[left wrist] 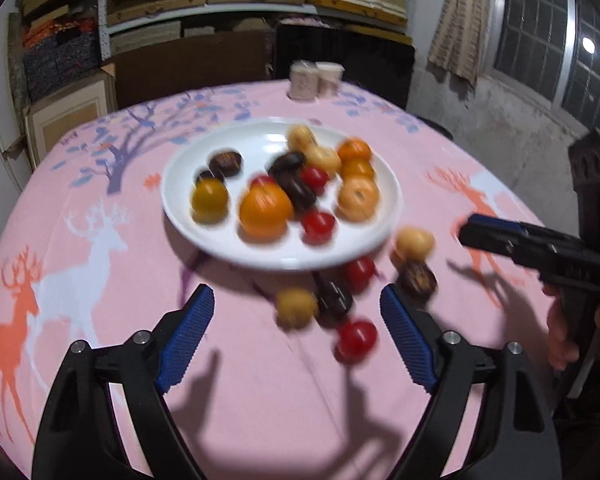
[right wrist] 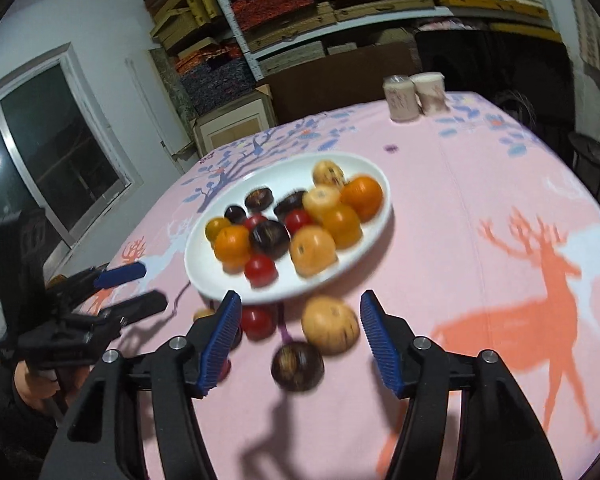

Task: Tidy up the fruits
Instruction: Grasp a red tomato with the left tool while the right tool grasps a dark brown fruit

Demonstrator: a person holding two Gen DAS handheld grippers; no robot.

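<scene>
A white plate (left wrist: 180, 216) holds several fruits, orange (left wrist: 265, 210), red, tan and dark brown. Loose on the pink cloth in front of it lie a tan fruit (left wrist: 296, 307), a dark one (left wrist: 334, 300) and a red one (left wrist: 357, 340). My left gripper (left wrist: 297, 292) hovers open just short of them, nothing touching its pads. My right gripper (right wrist: 300, 298) is open too. Ahead of its blue pads are a tan fruit (right wrist: 330, 330), a dark fruit (right wrist: 297, 366) and a red one (right wrist: 258, 322). Each gripper shows in the other's view: right (left wrist: 472, 232), left (right wrist: 152, 286).
Two pale cups (left wrist: 316, 80) stand at the far edge of the round table (right wrist: 500, 208). Stacked shelves fill the wall behind. A dark stool (right wrist: 594, 168) sits past the table's right side. A hand (left wrist: 564, 340) holds the right gripper's grip.
</scene>
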